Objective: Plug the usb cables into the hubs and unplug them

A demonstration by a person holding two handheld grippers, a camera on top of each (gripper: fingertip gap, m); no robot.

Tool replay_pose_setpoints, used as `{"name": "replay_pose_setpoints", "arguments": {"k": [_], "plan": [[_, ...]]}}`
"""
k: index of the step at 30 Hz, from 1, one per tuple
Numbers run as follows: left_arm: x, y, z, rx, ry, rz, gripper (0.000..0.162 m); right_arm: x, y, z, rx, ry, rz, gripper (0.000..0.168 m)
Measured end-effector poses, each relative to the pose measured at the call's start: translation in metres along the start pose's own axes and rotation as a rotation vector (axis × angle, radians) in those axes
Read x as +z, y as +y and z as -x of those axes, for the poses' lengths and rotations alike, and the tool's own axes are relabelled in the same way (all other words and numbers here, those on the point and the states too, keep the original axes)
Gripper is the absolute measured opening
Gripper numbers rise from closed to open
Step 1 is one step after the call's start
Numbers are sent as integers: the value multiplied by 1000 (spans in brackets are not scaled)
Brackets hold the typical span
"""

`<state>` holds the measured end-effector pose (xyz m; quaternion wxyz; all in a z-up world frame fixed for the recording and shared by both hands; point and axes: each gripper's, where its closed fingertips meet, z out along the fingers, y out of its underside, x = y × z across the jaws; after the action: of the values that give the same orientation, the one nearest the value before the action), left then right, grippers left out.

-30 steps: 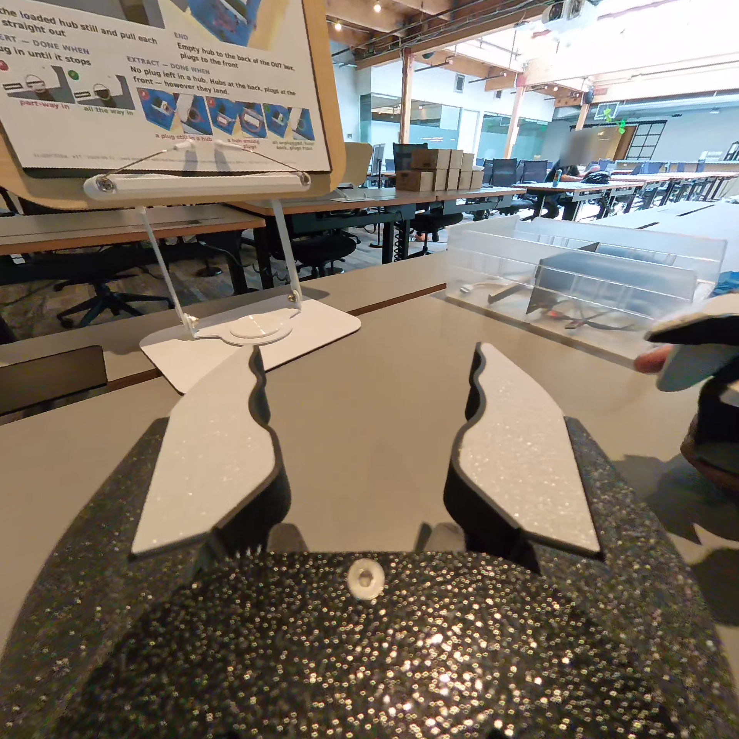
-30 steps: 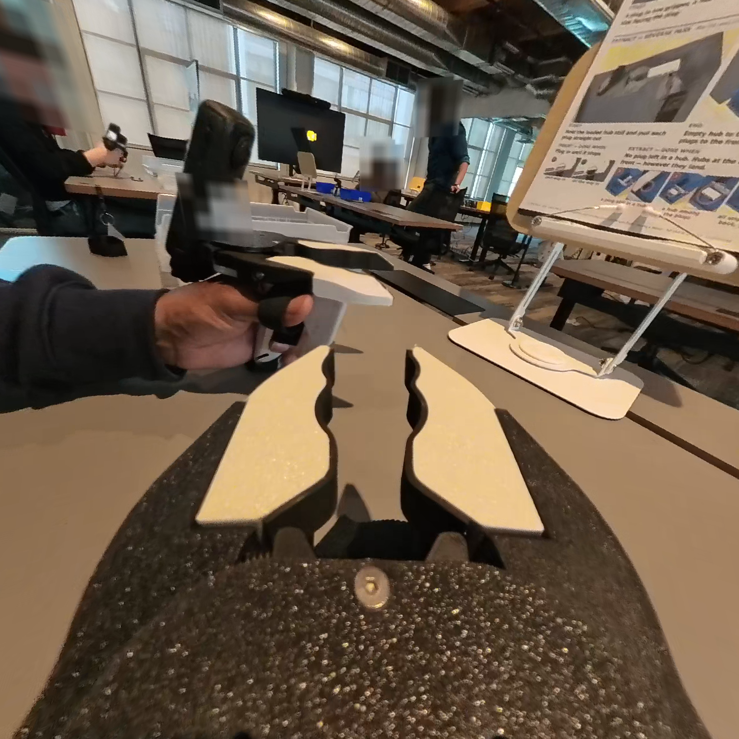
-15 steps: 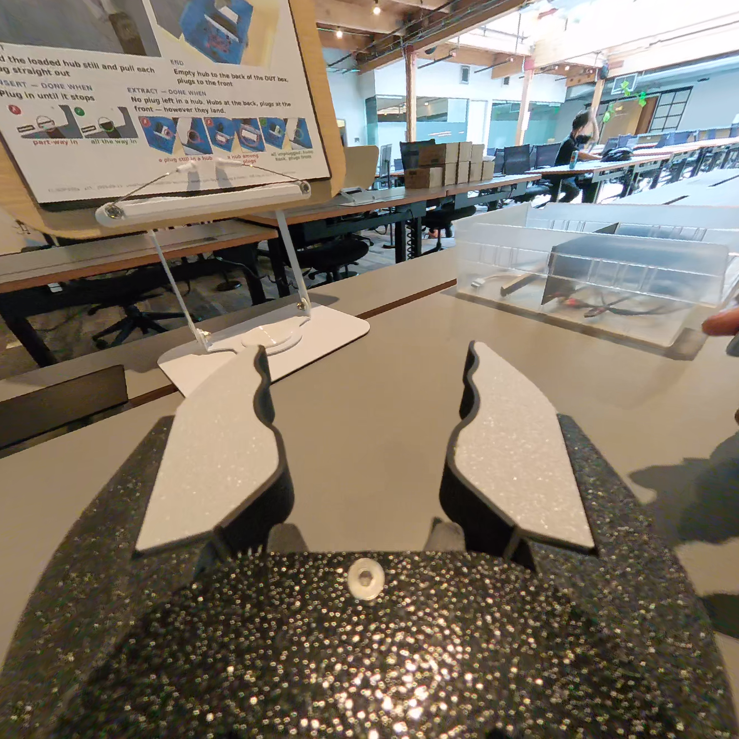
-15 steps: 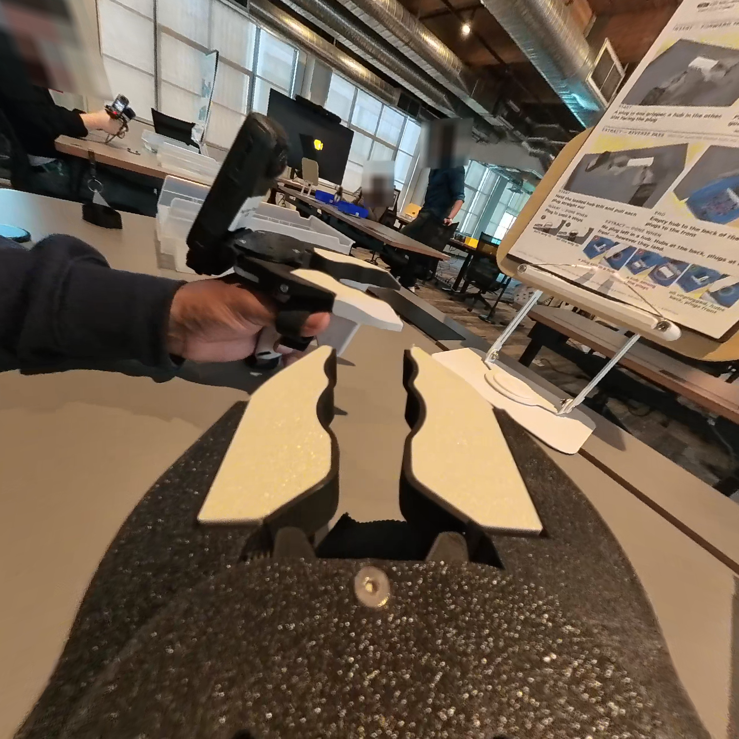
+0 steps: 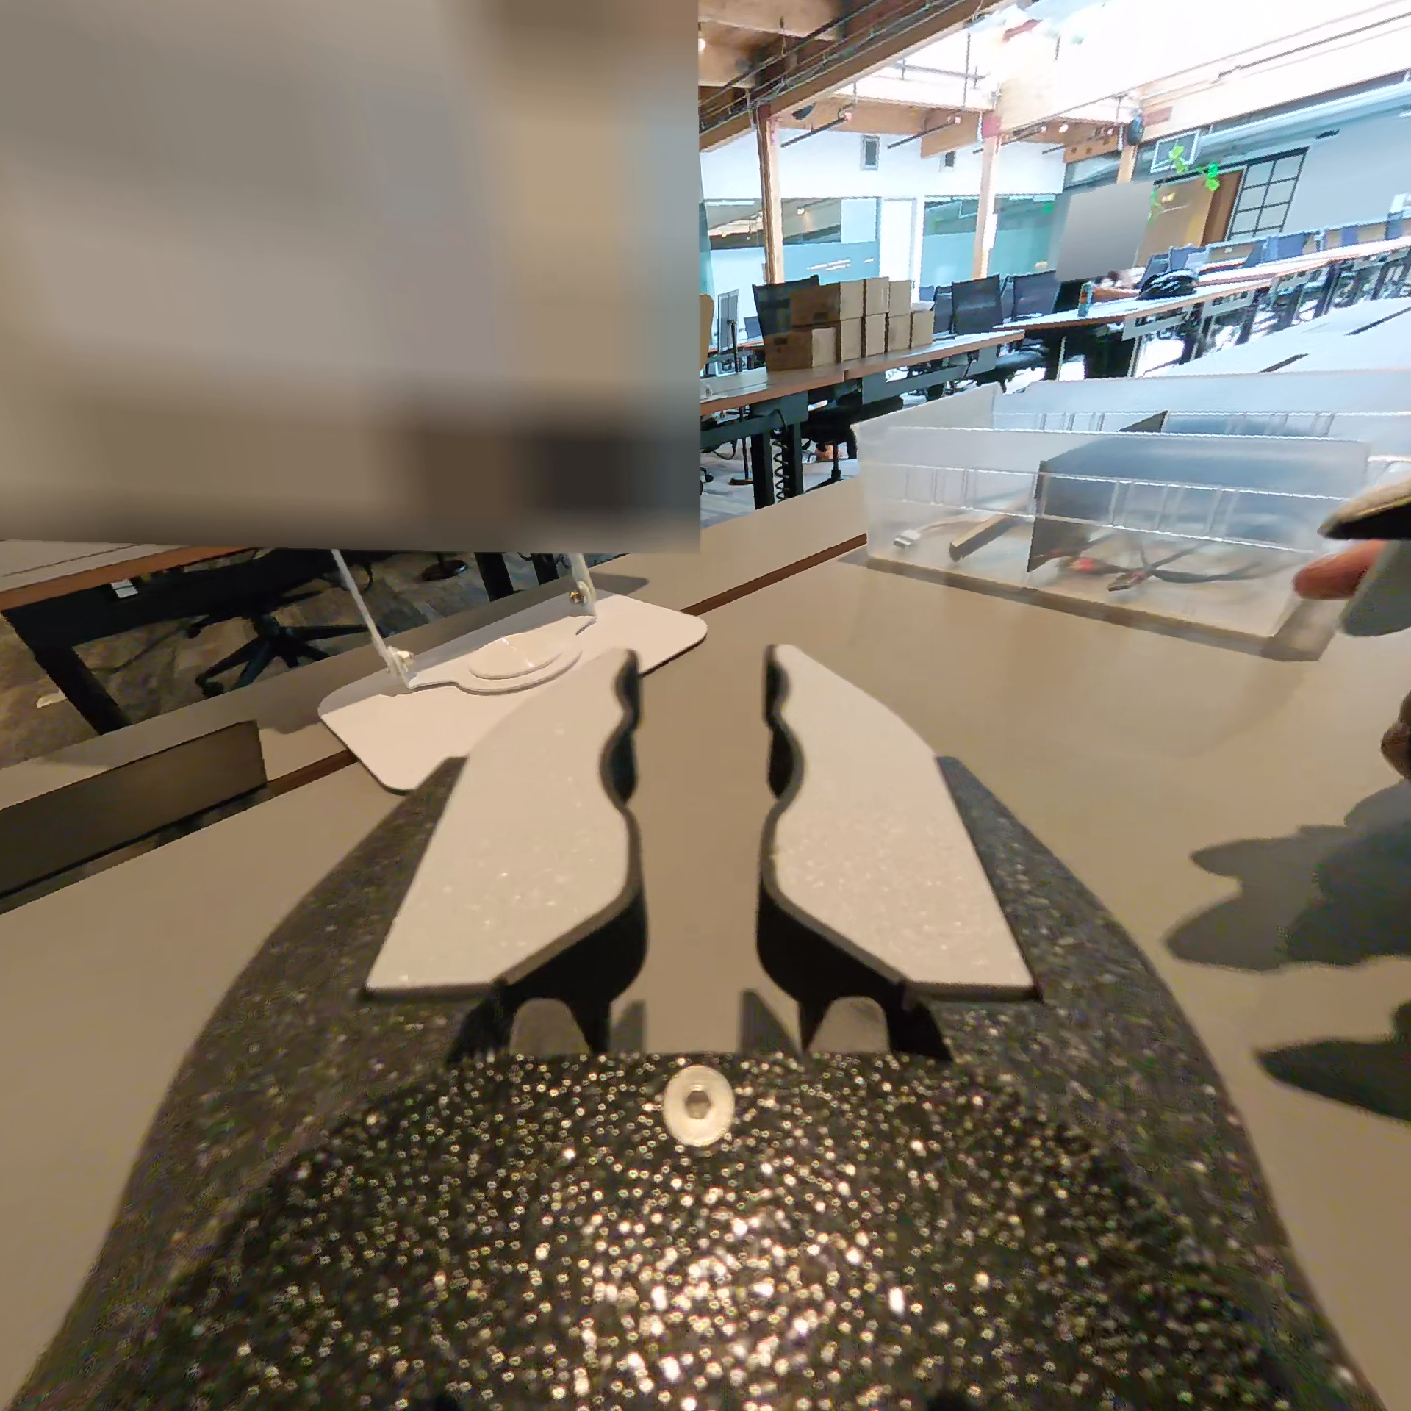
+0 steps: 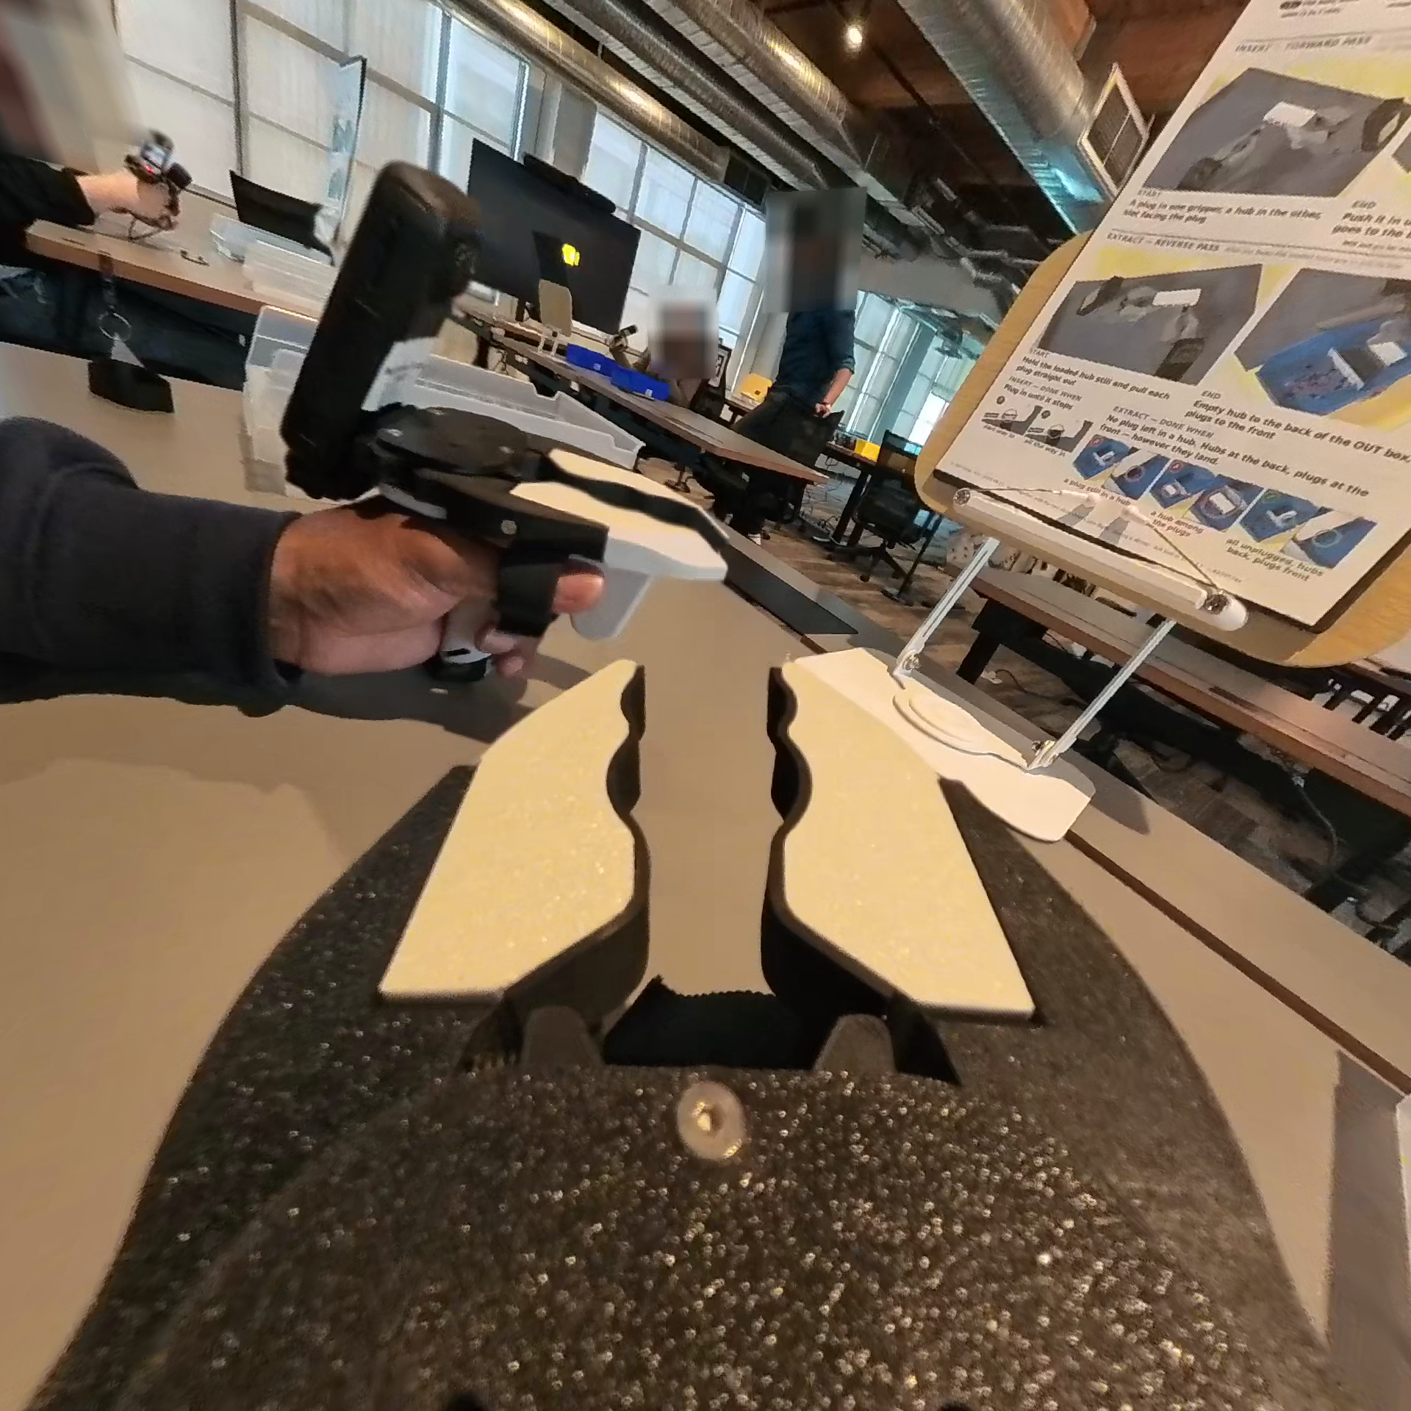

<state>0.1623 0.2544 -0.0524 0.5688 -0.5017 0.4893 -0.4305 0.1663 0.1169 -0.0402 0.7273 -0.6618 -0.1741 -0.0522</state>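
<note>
Now my left gripper (image 5: 699,672) has drawn its white, glitter-flecked fingers (image 5: 534,824) closer than a moment ago; a gap of bare table shows between them, so they are parted and hold nothing; my right gripper (image 6: 704,687) shows a similar narrow gap, also empty, much as before. My left view has swung a little toward the clear plastic divided bin (image 5: 1084,489) standing at the far right of the grey table (image 5: 954,733); inside it lie the usb cables (image 5: 1130,569), a white-plugged one toward the left end and dark tangled ones behind the grey divider; I cannot make out a hub with certainty, only a dark bar-shaped piece (image 5: 981,538) leaning there. I judge that nothing is plugged yet and the task is at its very start; the narrowing reads as me readying for a pick, and the bin is well apart from both pairs of tips.

From the right view my left hand (image 6: 382,588), in a dark sleeve, grips the black handle with one finger through the trigger loop, holding the tool level and low over the table; the right gripper points toward the white-based stand carrying an instruction board (image 6: 1191,321), away from the bin.
</note>
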Motion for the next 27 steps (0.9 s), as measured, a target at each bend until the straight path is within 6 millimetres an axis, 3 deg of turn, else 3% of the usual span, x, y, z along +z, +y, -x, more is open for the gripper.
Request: {"name": "replay_pose_setpoints", "arguments": {"k": [1,6,17,27], "plan": [[-2,-1,0,1,10,-10,18,0,2,0,13,-1,4,30],[-7,-3,1,-17,22,-28,0,0,9,-5,59,12,24,30],[-8,0,-2,22,4,14,0,-4,14,-8,98,40,46,26],[-11,-10,-9,-17,9,-16,0,-12,-5,-22,64,120,-9,23]]}}
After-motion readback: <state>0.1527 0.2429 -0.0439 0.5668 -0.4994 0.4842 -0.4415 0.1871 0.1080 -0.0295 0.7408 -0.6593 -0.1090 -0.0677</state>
